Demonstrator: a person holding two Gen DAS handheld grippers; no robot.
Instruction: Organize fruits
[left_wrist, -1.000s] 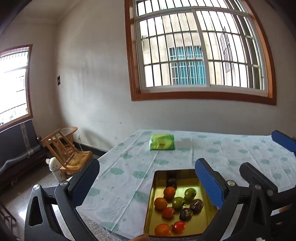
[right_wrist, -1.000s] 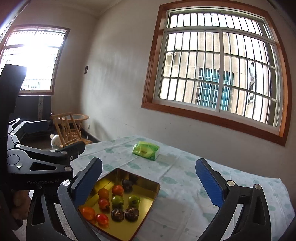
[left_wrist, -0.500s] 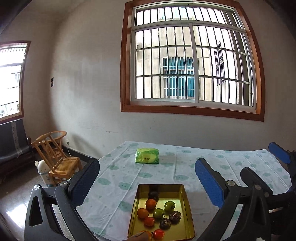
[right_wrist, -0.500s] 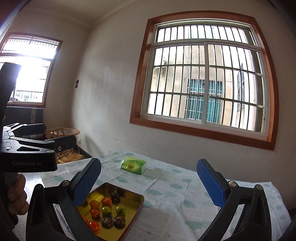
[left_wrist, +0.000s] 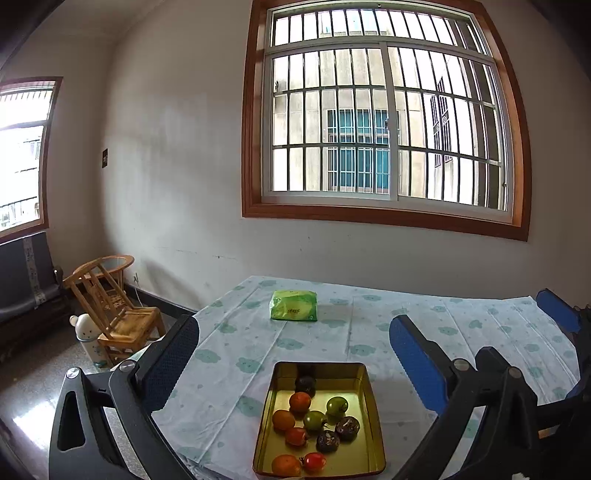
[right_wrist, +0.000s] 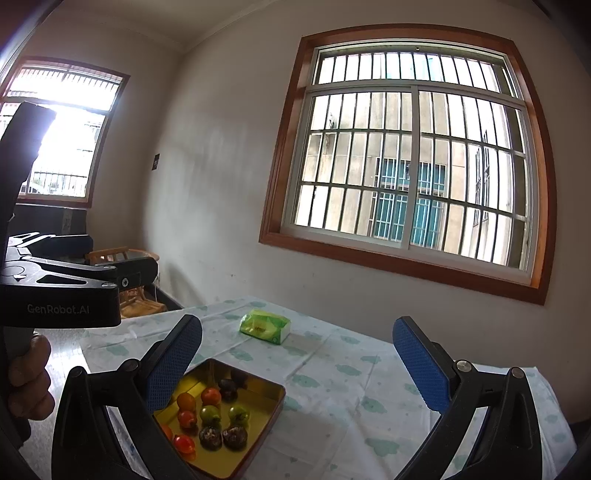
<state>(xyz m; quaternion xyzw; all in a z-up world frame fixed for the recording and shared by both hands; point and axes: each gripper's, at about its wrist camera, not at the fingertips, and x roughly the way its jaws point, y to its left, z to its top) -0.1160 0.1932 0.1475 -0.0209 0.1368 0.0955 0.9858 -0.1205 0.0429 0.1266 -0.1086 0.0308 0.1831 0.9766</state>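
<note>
A gold metal tray (left_wrist: 373, 413) (right_wrist: 273, 408) lies at the near edge of a table with a patterned cloth (left_wrist: 369, 332) (right_wrist: 351, 373). It holds several small fruits: orange ones (left_wrist: 283, 419), red ones (left_wrist: 314, 461) (right_wrist: 184, 443), green ones (left_wrist: 336, 405) (right_wrist: 210, 413) and dark wrinkled ones (left_wrist: 347, 427) (right_wrist: 235, 437). My left gripper (left_wrist: 291, 354) is open, raised above and short of the tray. My right gripper (right_wrist: 297, 354) is open too, high over the table to the tray's right. Neither holds anything.
A green tissue pack (left_wrist: 293, 309) (right_wrist: 265, 325) lies further back on the table. A wooden chair (left_wrist: 114, 310) and a small white bin (left_wrist: 86, 338) stand on the floor to the left. A barred window (left_wrist: 384, 122) fills the far wall. A hand (right_wrist: 27, 384) holds the left gripper's handle.
Both grippers have pulled back and tilted upward. The tray now sits lower and smaller in both views, with more wall and window showing. The fruits have not moved.
</note>
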